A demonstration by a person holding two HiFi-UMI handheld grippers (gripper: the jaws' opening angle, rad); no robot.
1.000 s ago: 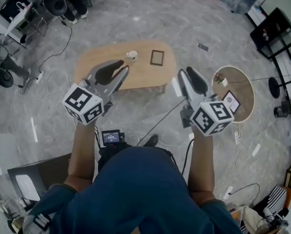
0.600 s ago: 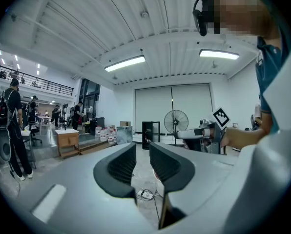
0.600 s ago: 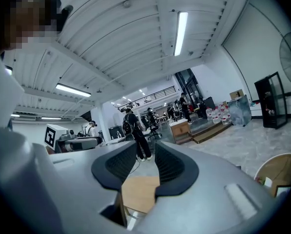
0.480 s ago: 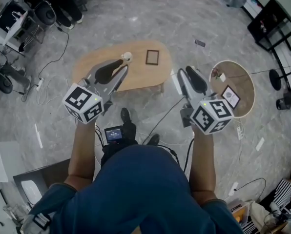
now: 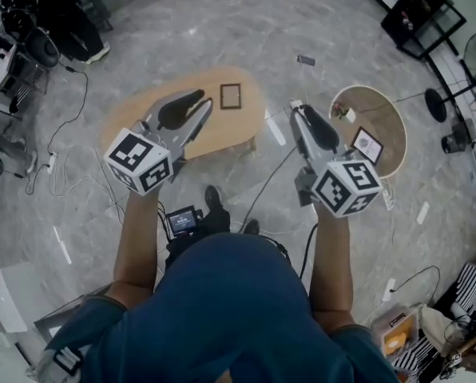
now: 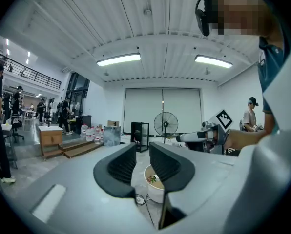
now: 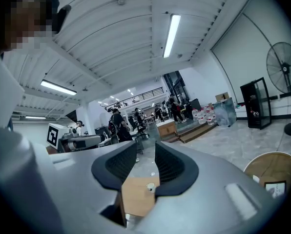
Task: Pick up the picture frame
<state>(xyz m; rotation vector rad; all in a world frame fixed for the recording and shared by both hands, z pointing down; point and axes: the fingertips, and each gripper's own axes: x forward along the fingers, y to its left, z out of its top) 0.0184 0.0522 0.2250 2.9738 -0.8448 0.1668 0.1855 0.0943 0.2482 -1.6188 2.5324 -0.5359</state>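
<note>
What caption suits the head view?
Left gripper and right gripper, both empty, before a table bearing a picture frame.

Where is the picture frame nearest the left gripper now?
In the head view, the picture frame lies flat near the right end of the oval wooden table, just right of the left gripper.

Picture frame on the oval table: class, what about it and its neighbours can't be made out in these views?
- Picture frame: head view, too small to tell what it shows; right gripper view, not seen, probably behind the jaws.
- Cup: head view, covered by the left hand-held gripper.
- Oval table: right gripper view, only a strip shows between the jaws.
</note>
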